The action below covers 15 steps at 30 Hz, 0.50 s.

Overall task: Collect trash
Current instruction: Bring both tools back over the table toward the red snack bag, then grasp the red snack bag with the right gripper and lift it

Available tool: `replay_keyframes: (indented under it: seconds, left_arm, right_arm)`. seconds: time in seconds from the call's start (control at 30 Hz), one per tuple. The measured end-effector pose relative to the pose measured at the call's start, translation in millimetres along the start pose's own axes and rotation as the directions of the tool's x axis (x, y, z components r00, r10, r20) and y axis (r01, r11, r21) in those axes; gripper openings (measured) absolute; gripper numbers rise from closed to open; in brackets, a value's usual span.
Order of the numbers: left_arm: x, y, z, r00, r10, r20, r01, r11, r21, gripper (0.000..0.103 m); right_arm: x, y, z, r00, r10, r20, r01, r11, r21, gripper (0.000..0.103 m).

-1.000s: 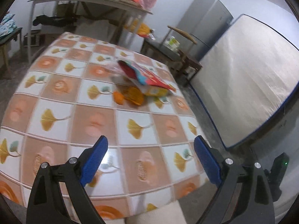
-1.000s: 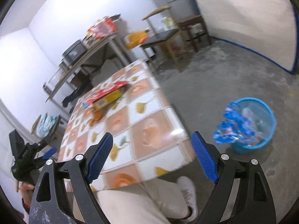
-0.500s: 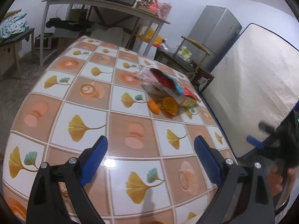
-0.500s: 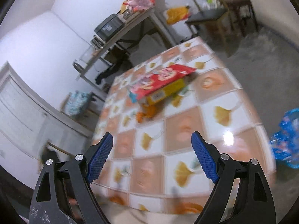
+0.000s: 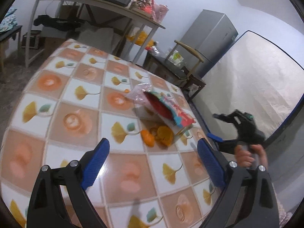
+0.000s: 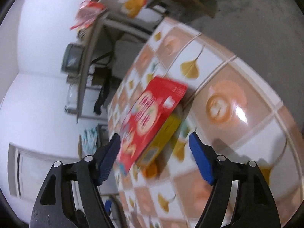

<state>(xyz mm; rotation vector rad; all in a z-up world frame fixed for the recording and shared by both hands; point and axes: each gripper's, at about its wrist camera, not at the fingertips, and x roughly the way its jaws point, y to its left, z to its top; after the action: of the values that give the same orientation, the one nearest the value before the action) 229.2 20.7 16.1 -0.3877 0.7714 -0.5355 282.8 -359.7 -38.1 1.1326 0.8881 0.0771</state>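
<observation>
In the left wrist view, the table (image 5: 57,114) ran wide and bare on its left, its checked cloth of orange squares and ginkgo leaves free of clutter from the near edge to the far corner. The left gripper (image 5: 153,163) hung over the near part of that cloth with its blue pads set wide apart and nothing between them. Farther right, near the table's right edge, lay the trash: a red snack box (image 5: 169,110) with a clear plastic wrapper (image 5: 138,95) at its far end and orange peels (image 5: 157,134) just before its near end. The box's long axis ran from far left to near right, its near corner pointing toward the table's right edge. Beyond that edge a strip of floor separated the table from a mattress (image 5: 252,79) leaning upright against the wall. In that gap the person's right hand (image 5: 248,153) held the right gripper (image 5: 216,138), level with the table's right edge and near the box.

In the right wrist view, blurred, the right gripper (image 6: 154,157) had its jaws closing but well apart. The red snack box (image 6: 152,114) lay just ahead with its near end seen between the pads, which did not touch it. The box's long axis ran nearly straight away from the gripper, leaning to the right. To the right of the box the table (image 6: 237,114) lay bare out to its curved edge, with grey floor (image 6: 256,19) beyond.
</observation>
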Motion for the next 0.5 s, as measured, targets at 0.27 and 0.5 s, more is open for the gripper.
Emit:
replay_keyframes:
  seconds: [0.27, 0.5]
  left_arm:
    - [42.3, -6.5, 15.9, 0.998, -0.032, -0.048, 0.032, 0.999, 0.005, 0.091]
    - [54.7, -4.3, 6.3, 0.996, -0.033, -0.081, 0.034, 0.999, 0.001, 0.091]
  right_arm:
    - [38.5, -20.0, 31.0, 0.998, -0.052, -0.037, 0.055, 0.994, 0.089, 0.055]
    - [47.8, -15.1, 34.3, 0.998, -0.038, -0.054, 0.042, 0.997, 0.07, 0.024]
